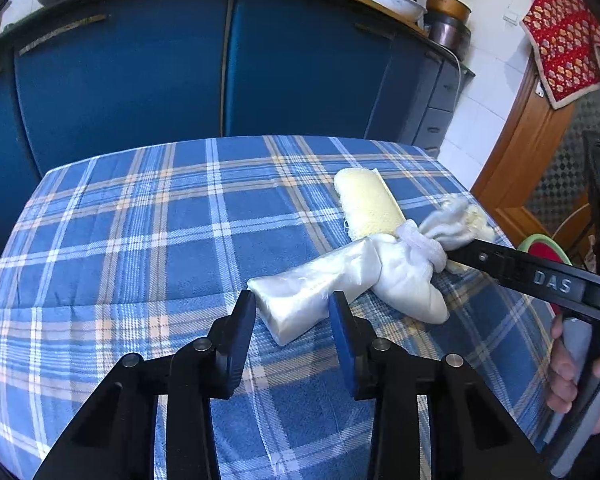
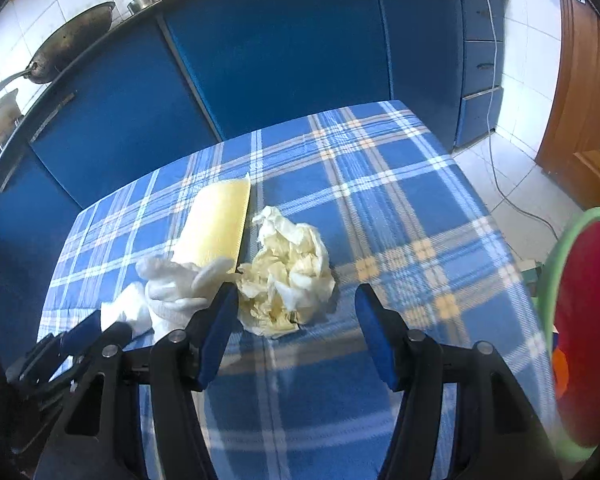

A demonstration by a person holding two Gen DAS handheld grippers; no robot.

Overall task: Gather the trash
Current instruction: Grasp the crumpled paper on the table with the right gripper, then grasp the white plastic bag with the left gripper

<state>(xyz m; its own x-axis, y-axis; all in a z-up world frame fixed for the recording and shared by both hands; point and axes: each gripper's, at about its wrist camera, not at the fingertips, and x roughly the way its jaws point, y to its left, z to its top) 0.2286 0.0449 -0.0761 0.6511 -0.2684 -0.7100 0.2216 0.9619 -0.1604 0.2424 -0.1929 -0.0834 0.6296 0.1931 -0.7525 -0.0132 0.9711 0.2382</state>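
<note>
On the blue plaid tablecloth lies a clear plastic bag, joined to a white knotted cloth bundle. My left gripper has its pads against both sides of the bag's near end. A crumpled cream paper wad lies just ahead of my right gripper, whose jaws stand wide around it; the left pad is at its edge and the right one is apart. One of the right gripper's fingers shows beside the bundle. A pale yellow rolled pad lies behind it.
A green-rimmed bin with a red inside stands off the table's right edge. Blue cabinets close in behind the table, with a wok on the counter. A white cable trails on the floor. A hand holds the right tool.
</note>
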